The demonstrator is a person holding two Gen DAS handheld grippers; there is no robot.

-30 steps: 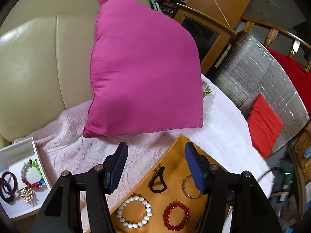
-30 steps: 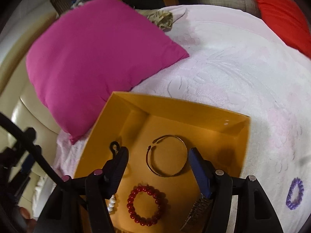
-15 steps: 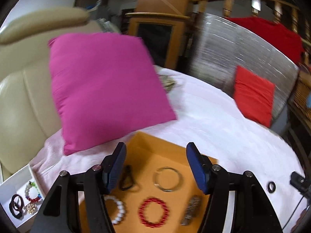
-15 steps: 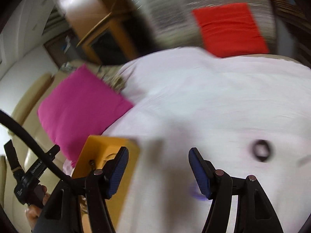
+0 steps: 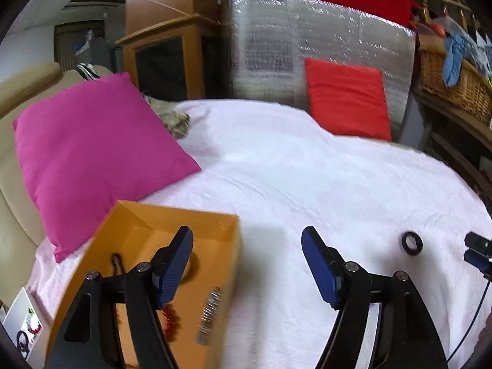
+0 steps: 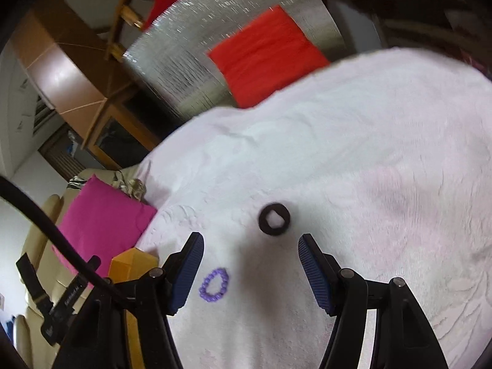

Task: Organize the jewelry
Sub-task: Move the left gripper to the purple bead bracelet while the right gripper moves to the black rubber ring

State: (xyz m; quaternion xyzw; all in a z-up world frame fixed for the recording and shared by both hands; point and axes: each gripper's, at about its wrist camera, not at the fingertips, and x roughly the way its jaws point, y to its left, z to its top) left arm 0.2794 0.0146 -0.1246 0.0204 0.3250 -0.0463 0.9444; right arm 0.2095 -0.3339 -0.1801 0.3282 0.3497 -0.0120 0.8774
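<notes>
Right claw (image 6: 250, 264) spread wide, empty, above black ring (image 6: 274, 219).

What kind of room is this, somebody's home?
Most likely a lived-in home, a sitting room or bedroom. A pink blanket covers a soft surface with a magenta cushion, a cream sofa sits alongside, and a wicker basket holds clothes.

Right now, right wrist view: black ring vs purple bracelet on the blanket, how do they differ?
The black ring is a solid thick band; the purple bracelet is a loop of small beads. The black ring lies ahead of the right gripper; the purple bracelet sits beside its left finger. Both lie flat and loose on the blanket.
</notes>
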